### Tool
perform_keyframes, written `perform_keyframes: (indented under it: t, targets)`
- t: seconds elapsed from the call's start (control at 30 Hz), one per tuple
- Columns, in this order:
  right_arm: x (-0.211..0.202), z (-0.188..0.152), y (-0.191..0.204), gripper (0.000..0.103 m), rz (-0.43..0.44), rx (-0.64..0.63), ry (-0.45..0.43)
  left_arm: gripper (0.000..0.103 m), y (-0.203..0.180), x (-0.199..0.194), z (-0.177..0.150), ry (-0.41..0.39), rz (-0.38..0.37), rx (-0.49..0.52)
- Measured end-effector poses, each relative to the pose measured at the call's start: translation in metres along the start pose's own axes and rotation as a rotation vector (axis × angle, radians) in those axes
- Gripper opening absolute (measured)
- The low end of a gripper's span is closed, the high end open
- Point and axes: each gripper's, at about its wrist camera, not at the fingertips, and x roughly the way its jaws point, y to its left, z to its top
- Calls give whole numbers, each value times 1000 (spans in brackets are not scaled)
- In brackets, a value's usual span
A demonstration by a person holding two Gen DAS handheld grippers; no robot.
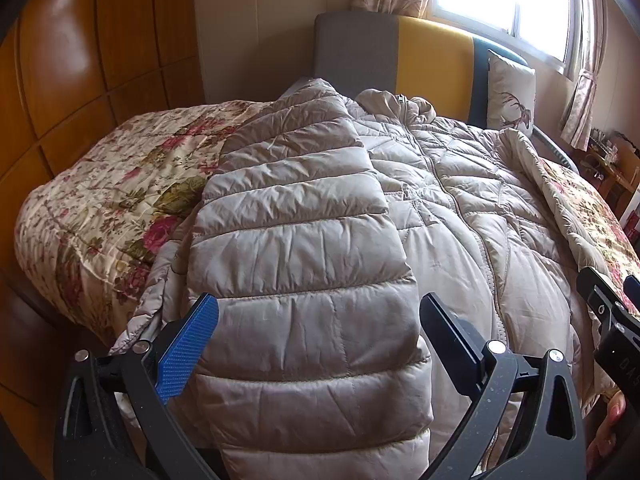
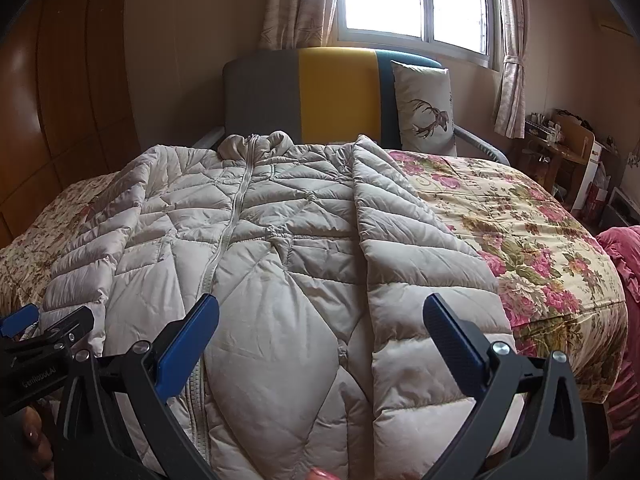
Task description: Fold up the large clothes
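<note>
Left gripper (image 1: 320,320): we hold its jaws spread wide, gripping nothing.
Right gripper (image 2: 320,320): ours too, jaws wide, empty.
Puffer jacket (image 2: 260,240): flat on our floral quilt (image 2: 520,232), sleeves folded in, beneath both jaw pairs.

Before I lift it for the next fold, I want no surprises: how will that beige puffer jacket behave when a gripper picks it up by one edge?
The puffer jacket will probably flop and drape, since its sleeves already lie limp across the body. Its puffy quilted panels suggest it is light for its bulk. The smooth, slightly shiny shell may slip between pads.
</note>
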Motion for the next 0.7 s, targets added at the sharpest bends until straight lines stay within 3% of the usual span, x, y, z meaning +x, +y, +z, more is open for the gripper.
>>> perform_keyframes:
  t: [0.7]
  targets:
    - [0, 0, 0, 101, 1, -4, 1, 99, 1, 1, 0, -4, 12, -1]
